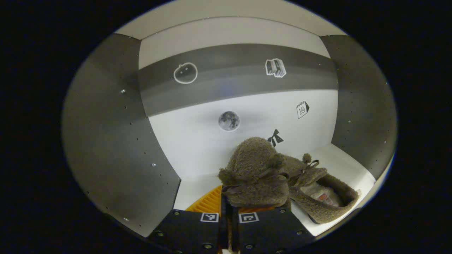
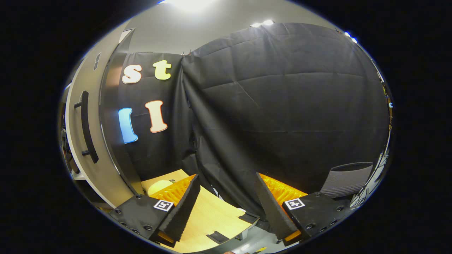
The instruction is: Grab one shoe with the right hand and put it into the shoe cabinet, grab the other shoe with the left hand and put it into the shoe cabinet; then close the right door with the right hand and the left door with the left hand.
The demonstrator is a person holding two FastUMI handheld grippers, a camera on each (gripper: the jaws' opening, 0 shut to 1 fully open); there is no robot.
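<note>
Fingertips of the left tool (image 1: 229, 208) are hidden behind the fuzzy brown shoe (image 1: 256, 176) it carries; its two finger blocks sit close together with the shoe's heel edge pinched between them, so it is clamped on that shoe. How far this shoe rests on the cabinet shelf (image 1: 339, 164) cannot be told. It is inside the shoe cabinet (image 1: 116, 148), touching a second brown shoe (image 1: 323, 194) that lies just to its right with its opening facing the camera; what lies in that opening is unclear. Open shelf room remains left of the pair, up to the dark side wall.

In the right gripper view, the right tool (image 2: 226, 206) stands wide apart, holding nothing, over the wooden worktop (image 2: 208, 218). A cabinet door (image 2: 88, 141) with a dark handle (image 2: 86, 125) stands open at the left edge.
</note>
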